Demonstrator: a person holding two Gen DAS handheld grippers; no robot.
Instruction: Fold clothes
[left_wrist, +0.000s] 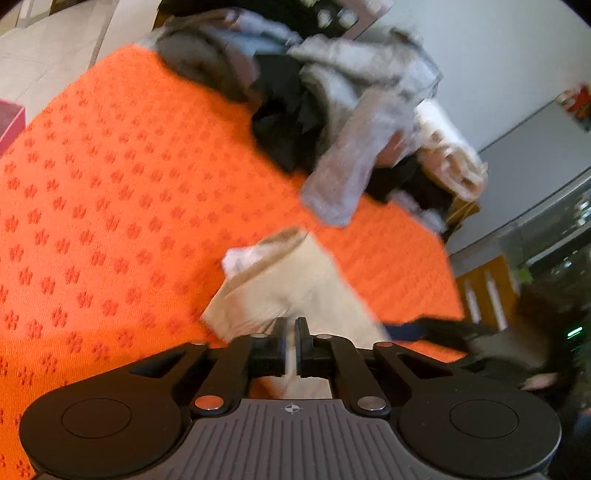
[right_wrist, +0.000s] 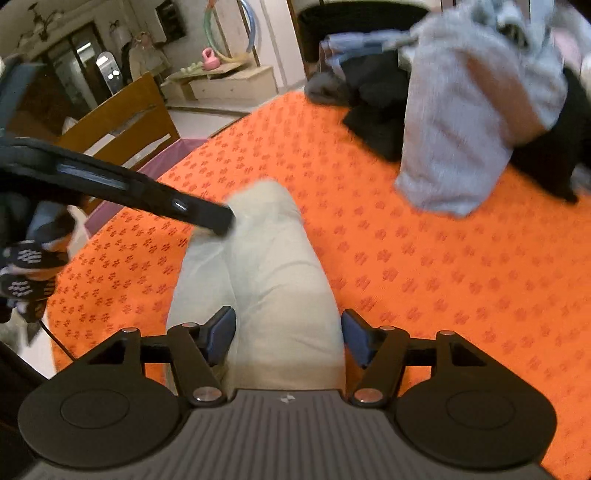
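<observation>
Here, left gripper (left_wrist: 292, 328) fingers pinched on the beige garment (right_wrist: 258, 280) — right gripper (right_wrist: 288, 332) fingers apart, straddling it.

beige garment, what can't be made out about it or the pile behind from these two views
- Beige garment: near end hidden under the right gripper body in the right wrist view, so its type is unclear.
- Clothes pile: motion blur in both views; separate items cannot be counted.
- Left gripper: its grip point is blurred.

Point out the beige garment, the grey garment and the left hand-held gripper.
beige garment (right_wrist: 266, 280): right wrist view, middle of its folded body.
grey garment (right_wrist: 469, 125): right wrist view, centre of the hanging panel.
left hand-held gripper (left_wrist: 294, 347): left wrist view, between its fingertips.
</observation>
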